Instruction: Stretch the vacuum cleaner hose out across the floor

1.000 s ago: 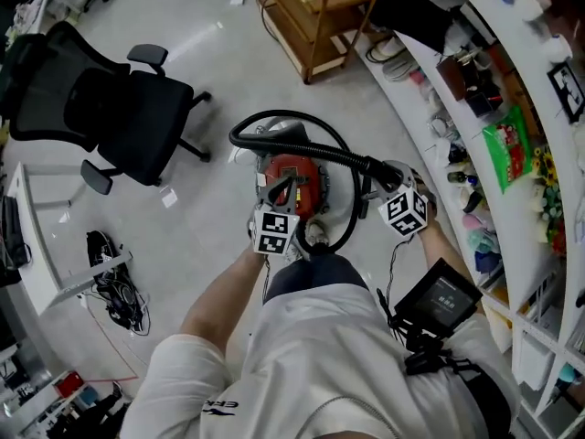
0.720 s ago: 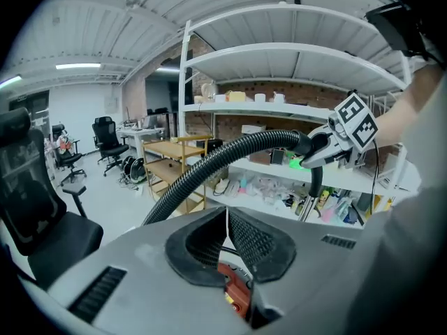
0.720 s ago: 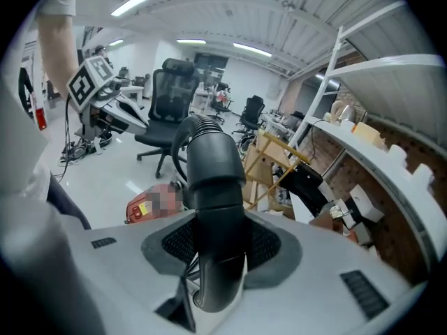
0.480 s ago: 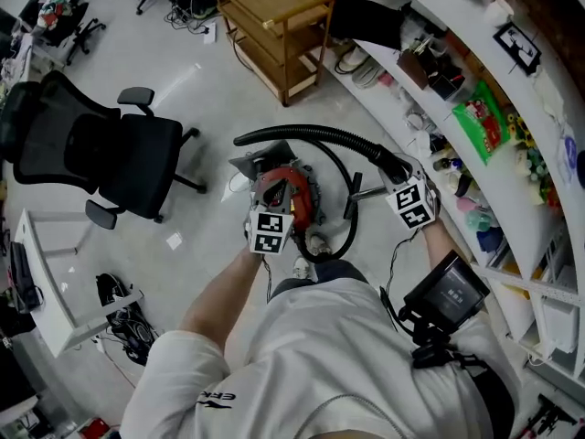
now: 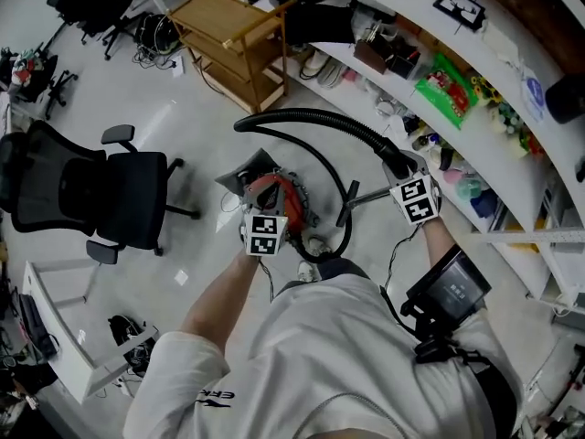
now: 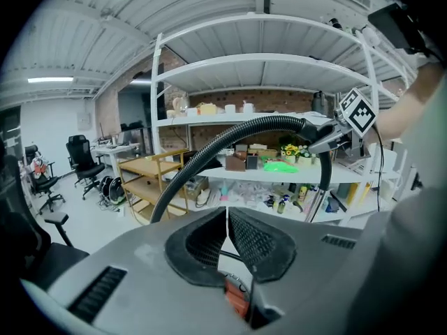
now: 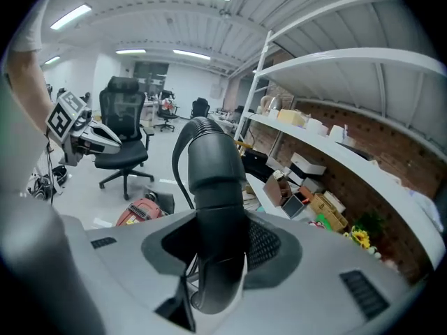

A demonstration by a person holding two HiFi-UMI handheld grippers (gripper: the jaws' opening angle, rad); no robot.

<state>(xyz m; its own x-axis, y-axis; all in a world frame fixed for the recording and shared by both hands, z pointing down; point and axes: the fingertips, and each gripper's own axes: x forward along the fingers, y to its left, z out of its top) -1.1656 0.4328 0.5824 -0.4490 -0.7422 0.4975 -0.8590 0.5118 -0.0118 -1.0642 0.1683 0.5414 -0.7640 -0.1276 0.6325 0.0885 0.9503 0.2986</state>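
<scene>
While the hose (image 5: pixel 315 117) is no longer coiled tight around the vacuum body (image 5: pixel 274 195), it is not yet stretched. It rises from the body in a wide black arc and ends at the right gripper (image 5: pixel 399 167). A lower loop still curls on the floor (image 5: pixel 183 126) just beside the body.

Change over the last second: the hose end is now higher and further out from the red body, toward the shelving (image 5: pixel 475 144). The arc has opened accordingly. The body itself looks to sit in much the same spot.

Right gripper: jaws stand wide, clamped on the thick rigid end of the hose, which fills the gap between the pads in the right gripper view.

Left gripper (image 5: pixel 272 210): jaws together, pads meeting, held right over the red body. Its own view shows no object clearly pinched, only a thin dark line behind the pads.

Judgement: early stage; slack is being taken up, but most of the length remains curved.

Surroundings: shelving close on the right, a wooden cart (image 5: pixel 228 39) beyond the body, an office chair (image 5: pixel 110 190) to the left. Open floor between chair and cart looks the likeliest run for the stretch.
</scene>
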